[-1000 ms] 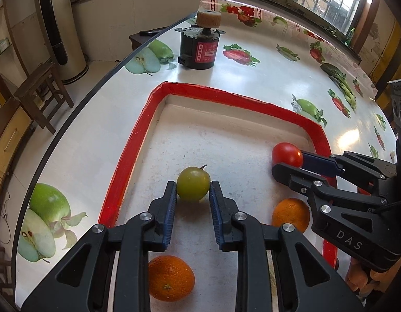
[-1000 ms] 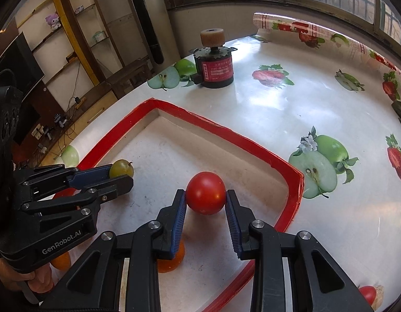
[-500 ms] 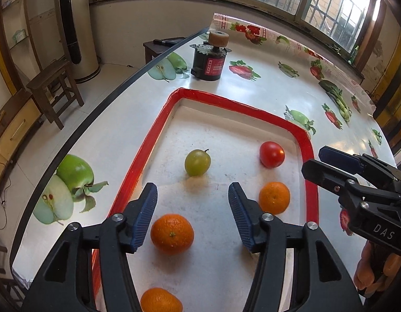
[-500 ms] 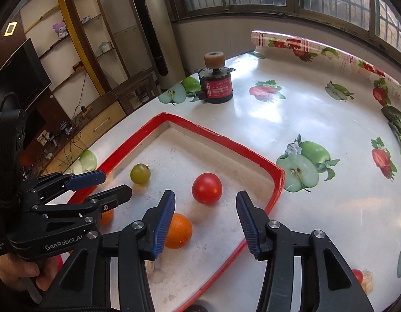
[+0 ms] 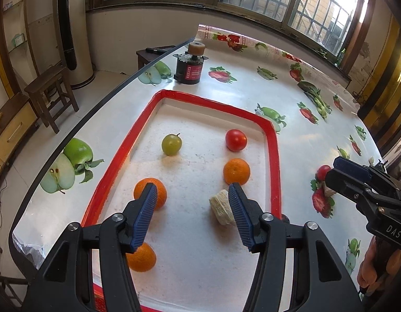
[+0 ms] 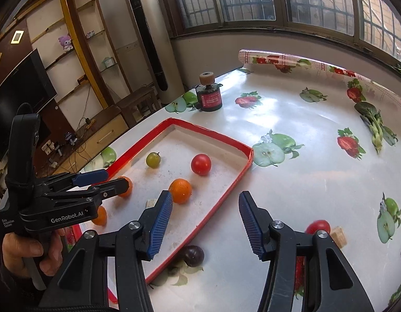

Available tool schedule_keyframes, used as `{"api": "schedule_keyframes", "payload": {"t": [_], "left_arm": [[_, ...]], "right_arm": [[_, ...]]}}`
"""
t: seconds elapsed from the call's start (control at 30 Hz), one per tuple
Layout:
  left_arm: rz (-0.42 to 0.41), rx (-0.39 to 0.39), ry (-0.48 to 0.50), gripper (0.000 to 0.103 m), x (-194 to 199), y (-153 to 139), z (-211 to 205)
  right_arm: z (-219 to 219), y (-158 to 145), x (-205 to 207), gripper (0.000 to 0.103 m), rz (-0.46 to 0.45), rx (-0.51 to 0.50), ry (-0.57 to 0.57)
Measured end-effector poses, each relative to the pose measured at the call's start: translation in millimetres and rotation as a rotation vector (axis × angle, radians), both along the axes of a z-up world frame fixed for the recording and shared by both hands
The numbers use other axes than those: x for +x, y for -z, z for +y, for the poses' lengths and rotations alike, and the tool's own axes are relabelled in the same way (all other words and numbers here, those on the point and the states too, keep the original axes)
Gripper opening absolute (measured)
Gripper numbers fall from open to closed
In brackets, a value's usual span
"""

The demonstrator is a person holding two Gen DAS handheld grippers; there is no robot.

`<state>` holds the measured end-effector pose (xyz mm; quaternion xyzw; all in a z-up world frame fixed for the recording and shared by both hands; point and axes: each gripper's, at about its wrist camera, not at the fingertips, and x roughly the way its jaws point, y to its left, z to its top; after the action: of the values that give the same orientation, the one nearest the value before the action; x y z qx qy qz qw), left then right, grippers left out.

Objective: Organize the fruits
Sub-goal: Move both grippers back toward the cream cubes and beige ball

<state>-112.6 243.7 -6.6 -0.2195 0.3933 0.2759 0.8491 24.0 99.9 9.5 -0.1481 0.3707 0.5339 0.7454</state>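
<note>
Left hand-held gripper [image 5: 192, 213] released, jaws wide, nothing between; poised over near end of red-rimmed tray [image 5: 274, 156]; green fruit [image 5: 171, 144] and red tomato [image 5: 236, 140] sit apart at tray's far end, oranges [image 5: 236, 171] nearer, likely sorted by kind; right hand-held gripper [image 6: 205, 223] jaws just opening, empty, over tray's right rim; dark plum [image 6: 193, 256] and another tomato [image 6: 318, 226] on desk [image 6: 291, 187] outside, probably next.

From the left wrist view, the nearest round orange fruit [image 5: 141, 257] is partly covered by a blue-padded finger [image 5: 144, 217], and the pale ridged lump [image 5: 221, 208] is half behind the other finger; what that lump is, I cannot tell. From the right wrist view, the dark purple round fruit [image 6: 193, 256] sits partly behind the red-rimmed white tray [image 6: 218, 202]. A red tomato [image 6: 318, 226] outside the tray is partly screened by the right gripper's black frame.
</note>
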Motion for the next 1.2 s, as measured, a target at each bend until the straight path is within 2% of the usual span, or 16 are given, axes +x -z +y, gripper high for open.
{"api": "schedule_keyframes", "payload": {"t": [0.43, 0.77, 1.0, 1.2], "left_arm": [[-0.033, -0.018, 0.120, 0.056, 13, -5, -62], [-0.013, -0.023, 0.241, 0.056, 45, -1, -108], [0.002, -0.022, 0.286, 0.056, 48, 1, -126], [0.017, -0.042, 0.353, 0.056, 17, 10, -145]], "right_arm": [[-99, 7, 23, 0.058, 0.006, 0.018, 0.169], [-163, 31, 37, 0.058, 0.042, -0.015, 0.276], [-184, 40, 22, 0.058, 0.051, -0.033, 0.257], [-191, 46, -11, 0.058, 0.051, -0.059, 0.185]]}}
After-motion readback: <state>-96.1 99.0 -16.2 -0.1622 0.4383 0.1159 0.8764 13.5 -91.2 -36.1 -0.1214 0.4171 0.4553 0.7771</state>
